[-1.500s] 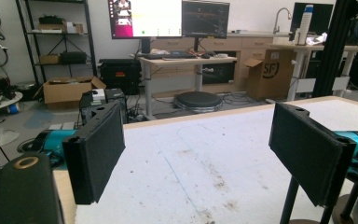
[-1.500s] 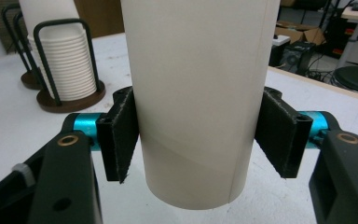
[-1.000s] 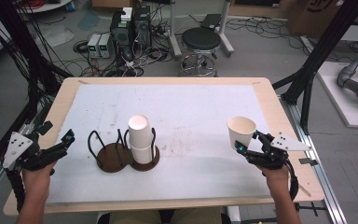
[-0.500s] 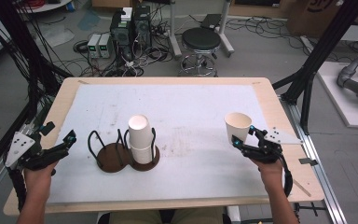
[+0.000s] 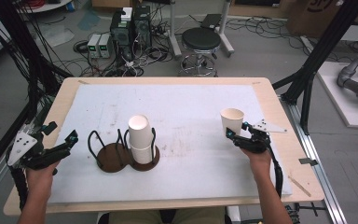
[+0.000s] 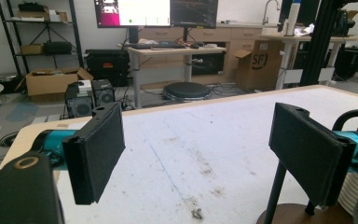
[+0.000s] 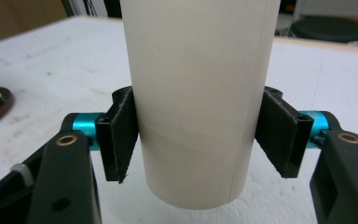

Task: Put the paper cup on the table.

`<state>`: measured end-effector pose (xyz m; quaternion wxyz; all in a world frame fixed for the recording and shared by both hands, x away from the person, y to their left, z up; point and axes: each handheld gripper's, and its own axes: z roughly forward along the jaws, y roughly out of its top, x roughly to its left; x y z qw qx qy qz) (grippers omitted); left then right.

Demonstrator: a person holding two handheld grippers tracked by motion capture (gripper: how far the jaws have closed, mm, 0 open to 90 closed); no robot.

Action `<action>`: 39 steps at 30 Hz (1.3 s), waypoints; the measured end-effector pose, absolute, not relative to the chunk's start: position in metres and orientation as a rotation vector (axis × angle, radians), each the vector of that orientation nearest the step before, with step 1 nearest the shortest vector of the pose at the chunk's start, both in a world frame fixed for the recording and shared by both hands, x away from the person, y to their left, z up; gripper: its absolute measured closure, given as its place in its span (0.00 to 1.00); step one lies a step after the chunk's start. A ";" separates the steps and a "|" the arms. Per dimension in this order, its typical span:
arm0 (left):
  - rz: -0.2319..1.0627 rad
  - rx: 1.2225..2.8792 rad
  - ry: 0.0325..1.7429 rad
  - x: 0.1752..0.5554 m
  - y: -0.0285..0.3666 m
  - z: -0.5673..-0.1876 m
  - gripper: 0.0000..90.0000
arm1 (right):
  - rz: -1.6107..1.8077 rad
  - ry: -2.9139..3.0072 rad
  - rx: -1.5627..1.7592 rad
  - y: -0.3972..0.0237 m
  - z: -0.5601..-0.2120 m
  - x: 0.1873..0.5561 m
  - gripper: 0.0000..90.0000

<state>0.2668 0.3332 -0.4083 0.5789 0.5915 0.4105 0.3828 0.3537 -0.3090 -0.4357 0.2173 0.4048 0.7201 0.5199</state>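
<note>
My right gripper [image 5: 237,132] is shut on a white paper cup [image 5: 231,120], upright with its mouth up, over the right part of the white mat. In the right gripper view both black pads [image 7: 121,135] press the cup [image 7: 200,93] low on its sides. Left of centre stands a brown two-slot cup holder [image 5: 113,160] with black wire loops. A stack of upside-down white cups [image 5: 140,137] sits in its right slot. My left gripper [image 5: 70,140] hovers open at the mat's left edge, pointing toward the holder, nothing between its pads [image 6: 98,154].
The white mat [image 5: 186,102] covers most of the wooden table [image 5: 279,112]. Black frame posts [image 5: 317,60] rise at the table's right and left. On the floor beyond the far edge are a stool [image 5: 200,42] and electronics.
My right hand has carried the cup a little to the left, toward the table's middle. The left hand and the holder have stayed put.
</note>
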 end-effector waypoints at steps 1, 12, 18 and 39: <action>0.896 1.384 0.961 0.267 0.333 -0.409 0.20 | 1.414 2.007 1.128 -0.309 -0.437 0.355 0.39; 0.893 1.391 0.961 0.268 0.332 -0.410 0.20 | 1.248 2.135 1.188 -0.306 -0.446 0.358 0.39; 0.887 1.395 0.966 0.269 0.332 -0.411 0.20 | 1.150 2.208 1.141 -0.311 -0.443 0.350 0.38; 0.871 1.391 0.971 0.270 0.331 -0.411 0.20 | 1.248 2.198 1.145 -0.335 -0.434 0.319 0.23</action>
